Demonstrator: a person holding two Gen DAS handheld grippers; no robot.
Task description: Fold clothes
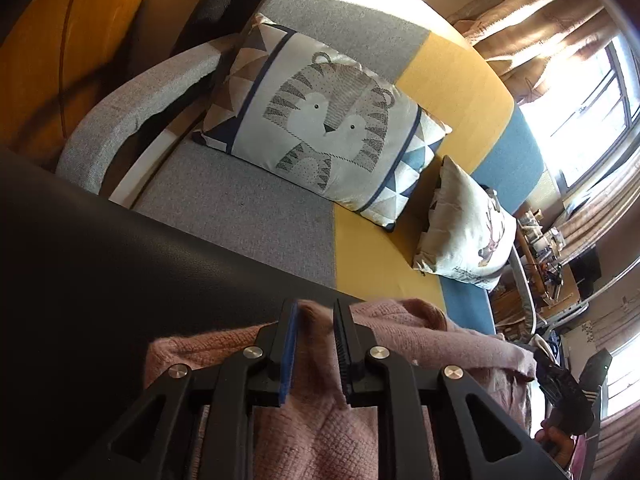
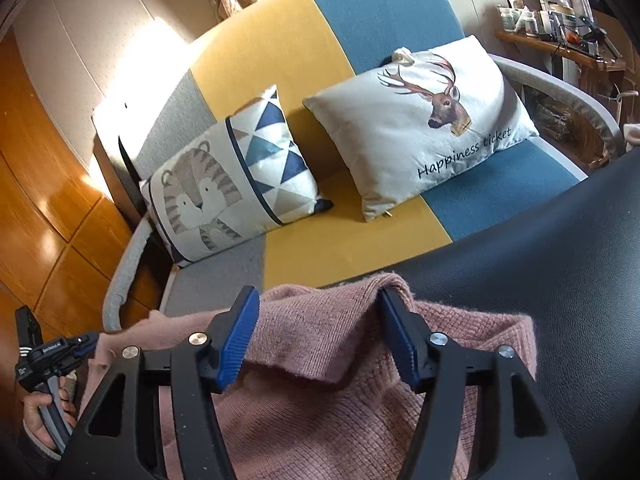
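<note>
Here, a fuzzy pink knit sweater [image 2: 320, 360] lies on the smooth black worktop [image 2: 540, 260] before the colour-blocked sofa [image 2: 340, 240], between the slightly parted left hand-held gripper [image 1: 316, 344] and the wide-open right hand-held gripper [image 2: 316, 336].

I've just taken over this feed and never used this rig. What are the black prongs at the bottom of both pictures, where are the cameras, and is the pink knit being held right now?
No robot arm here: a person holds a two-finger gripper in each hand, each with a fisheye camera looking along its fingers. One picture is from the left gripper, the other from the right gripper. A pink knit sweater lies on a black padded surface; behind it is a sofa with a tiger cushion and a deer cushion. The right gripper's jaws stand wide, holding nothing. The left gripper's jaws are narrow, with a ridge of knit between them, seemingly unpinched.
</note>
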